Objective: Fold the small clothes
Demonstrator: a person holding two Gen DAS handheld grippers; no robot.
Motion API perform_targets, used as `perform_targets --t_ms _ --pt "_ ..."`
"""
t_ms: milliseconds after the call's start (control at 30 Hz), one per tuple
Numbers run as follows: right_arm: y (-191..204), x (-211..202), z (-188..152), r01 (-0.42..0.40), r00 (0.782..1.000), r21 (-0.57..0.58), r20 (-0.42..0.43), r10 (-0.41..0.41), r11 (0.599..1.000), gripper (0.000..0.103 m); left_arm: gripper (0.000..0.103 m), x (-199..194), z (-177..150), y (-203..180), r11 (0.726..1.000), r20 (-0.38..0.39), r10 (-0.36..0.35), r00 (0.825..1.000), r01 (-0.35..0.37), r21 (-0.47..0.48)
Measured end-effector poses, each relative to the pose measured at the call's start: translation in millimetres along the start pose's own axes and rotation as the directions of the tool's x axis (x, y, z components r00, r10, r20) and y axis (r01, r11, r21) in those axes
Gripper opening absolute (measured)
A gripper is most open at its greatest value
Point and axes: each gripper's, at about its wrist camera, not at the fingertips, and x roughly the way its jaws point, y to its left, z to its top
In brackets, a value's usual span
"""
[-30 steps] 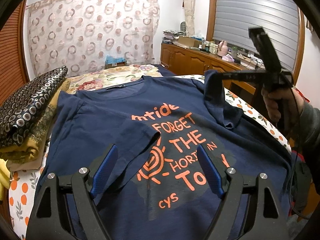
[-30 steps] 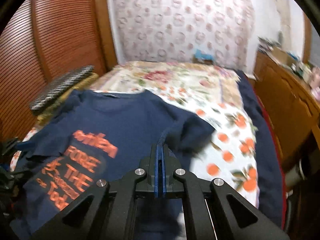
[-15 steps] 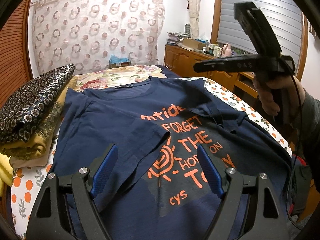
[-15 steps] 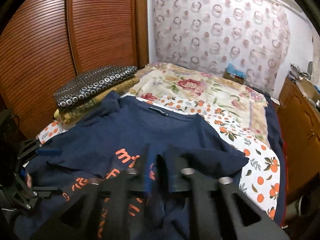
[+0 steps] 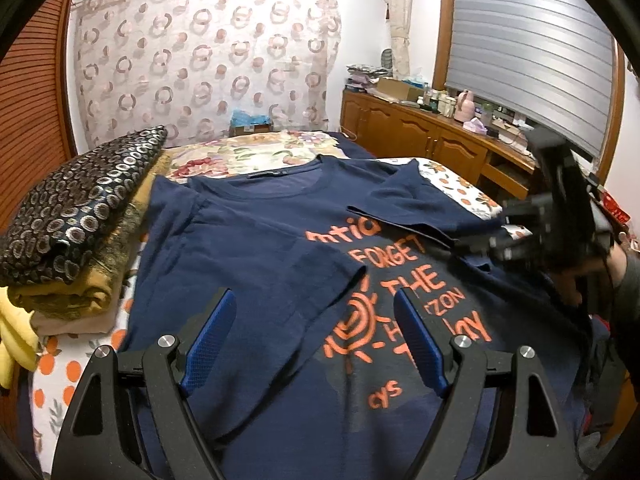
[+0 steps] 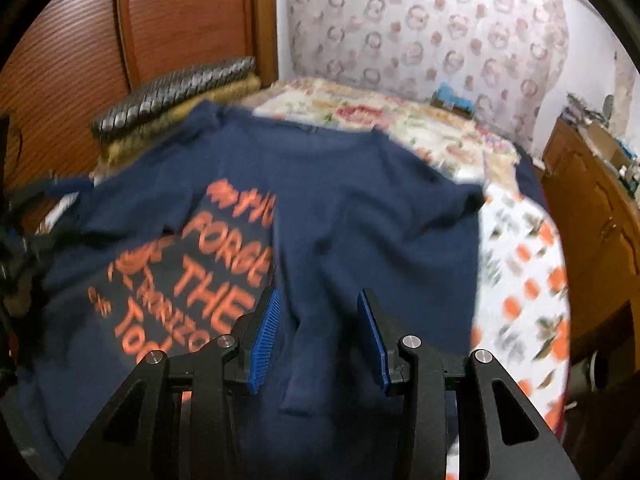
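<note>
A navy T-shirt [image 5: 248, 248] with orange lettering lies face up on the bed, collar at the far end. Its left sleeve [image 5: 304, 280] is folded in over the chest, and the right sleeve [image 5: 416, 200] lies folded across the top of the print. My left gripper [image 5: 316, 332] hovers open over the shirt's lower half with nothing between its blue pads. My right gripper [image 6: 318, 320], blurred at the shirt's right side [image 5: 480, 246], is low over the cloth. Its jaws are opening, and a loose ridge of navy fabric [image 6: 304, 352] lies between them untouched.
A stack of folded cloths [image 5: 80, 200] with a dark ring-patterned one on top sits left of the shirt. The orange-print bedsheet [image 6: 520, 280] shows to the right, then a wooden cabinet [image 5: 420, 136]. A person's hand [image 5: 576, 280] holds the right gripper. Slatted wooden doors [image 6: 80, 60] stand behind the stack.
The right gripper let go of the right sleeve, which dropped folded onto the chest. It then came down low over the shirt with its jaws apart. The left gripper stayed put.
</note>
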Motion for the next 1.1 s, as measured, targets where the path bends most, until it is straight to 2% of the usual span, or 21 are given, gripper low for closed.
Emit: perform_targets --t_ms 100,167,233,367,467,533,667,967,1100 --pt "-5.7 10.9 -2.3 -0.013 1.0 0.015 -0.002 0.013 1.0 0.042 0.082 0.4 3.7 12.0 1.0 -0.003 0.024 1.0 -0.024 0.008" --pt "-6.9 7.8 -2.4 -0.067 0.998 0.033 0.001 0.067 0.997 0.041 0.082 1.7 7.0 23.2 0.998 -0.007 0.055 0.998 -0.055 0.017" --pt "-7.3 6.5 1.5 -0.082 0.997 0.023 0.015 0.081 0.996 0.042 0.082 4.5 14.2 39.2 0.997 -0.017 0.081 0.997 -0.08 0.019" --pt "-14.0 -3.1 4.4 -0.045 0.997 0.024 0.06 0.043 0.999 0.042 0.081 12.9 29.6 69.2 0.996 -0.042 0.093 0.995 -0.093 0.001" --pt "-24.6 -5.8 9.8 0.035 0.996 0.038 0.086 -0.038 0.999 0.042 0.073 20.9 42.4 87.0 0.996 -0.068 0.092 0.993 -0.092 -0.008" --pt "-32.8 -3.5 13.4 0.089 0.992 0.039 0.089 -0.092 0.995 0.052 0.063 26.2 51.8 94.7 0.996 -0.08 0.09 0.993 -0.09 0.004" --pt "-50.5 6.8 16.4 0.148 0.986 0.056 0.076 -0.152 0.987 0.061 0.052 43.9 65.4 100.4 0.996 -0.125 0.082 0.989 -0.079 0.031" --pt "-79.2 34.0 34.2 0.162 0.985 0.094 0.038 -0.166 0.982 0.062 0.049 99.4 82.6 92.1 0.98 -0.247 0.162 0.955 -0.128 0.15" --pt "-90.1 52.3 42.6 0.167 0.985 0.091 0.022 -0.17 0.982 0.062 0.046 125.9 88.0 95.8 0.971 -0.296 0.211 0.931 -0.164 0.176"
